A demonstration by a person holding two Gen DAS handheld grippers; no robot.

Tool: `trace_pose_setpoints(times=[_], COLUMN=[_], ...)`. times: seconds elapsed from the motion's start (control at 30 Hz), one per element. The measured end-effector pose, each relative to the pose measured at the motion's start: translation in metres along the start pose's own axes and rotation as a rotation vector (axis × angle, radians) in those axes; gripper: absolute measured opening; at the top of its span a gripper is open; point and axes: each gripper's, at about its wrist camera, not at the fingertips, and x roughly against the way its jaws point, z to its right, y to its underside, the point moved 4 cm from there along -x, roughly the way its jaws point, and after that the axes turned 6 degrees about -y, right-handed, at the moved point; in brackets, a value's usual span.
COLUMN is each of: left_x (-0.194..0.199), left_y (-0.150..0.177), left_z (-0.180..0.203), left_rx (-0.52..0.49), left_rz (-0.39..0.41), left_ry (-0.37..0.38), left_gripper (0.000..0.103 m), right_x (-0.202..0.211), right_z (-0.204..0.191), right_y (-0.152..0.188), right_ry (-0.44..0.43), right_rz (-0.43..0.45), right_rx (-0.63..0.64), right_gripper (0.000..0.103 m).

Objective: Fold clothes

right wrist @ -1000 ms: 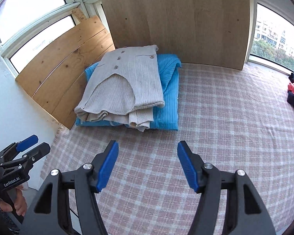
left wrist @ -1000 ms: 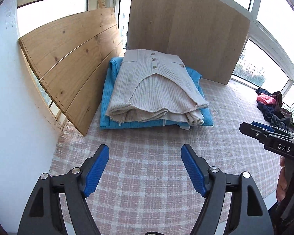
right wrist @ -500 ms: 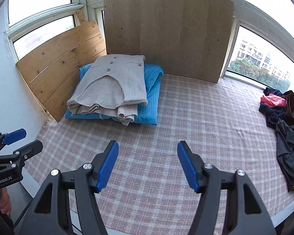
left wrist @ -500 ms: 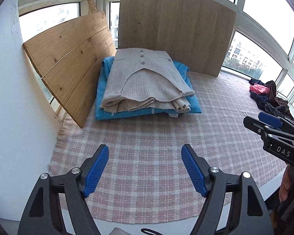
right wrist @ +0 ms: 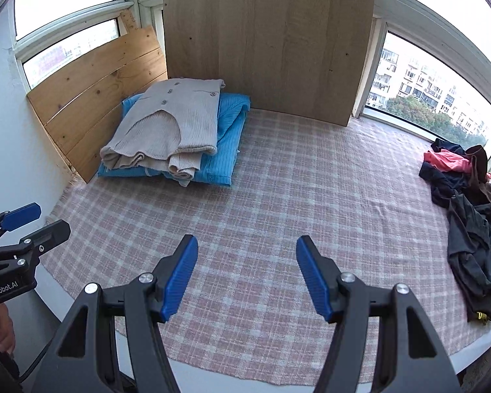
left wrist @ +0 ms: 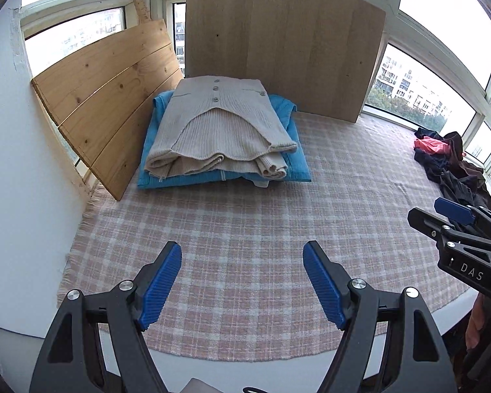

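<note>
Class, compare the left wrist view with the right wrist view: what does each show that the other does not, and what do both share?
Only the left wrist view shows the "DAS" lettering on the right hand-held gripper. Only the right wrist view shows the "GenRobot.AI" lettering on the left hand-held gripper. Both share the beige cardigan folded on the blue garment, the checked cloth and the unfolded dark clothes pile.
</note>
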Motion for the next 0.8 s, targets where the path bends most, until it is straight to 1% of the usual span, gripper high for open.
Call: trace_pose_setpoints(times=[0.1, 0.23, 0.33, 0.43, 0.8], left_x=[0.007, 0.014, 0.015, 0.016, 0.022], left_y=[0.001, 0.003, 0.003, 0.003, 0.003], left_z=[0.016, 0.033, 0.039, 0.040, 0.037], left_rx=[0.013, -0.002, 0.004, 0.006, 0.008], left_rz=[0.003, 0.017, 0.005, 0.009, 0.031], left_ry=[0.006, -0.027, -0.017, -0.040, -0.068], left_gripper=[0.075, 0.075, 0.076, 0.076, 0.076], right_x=[0.006, 0.011, 0.013, 0.014, 0.012], right_z=[0.013, 0.026, 0.029, 0.028, 0.026], right_y=[0.004, 0.007, 0.009, 0.010, 0.010], right_ry=[-0.013, -0.038, -0.051, -0.059, -0.081], right_rz=[0.005, 0.005, 0.004, 0.004, 0.002], right_rx=[0.001, -0.004, 0.007, 0.018, 0.027], right_gripper=[0.062, 0.062, 0.062, 0.062, 0.062])
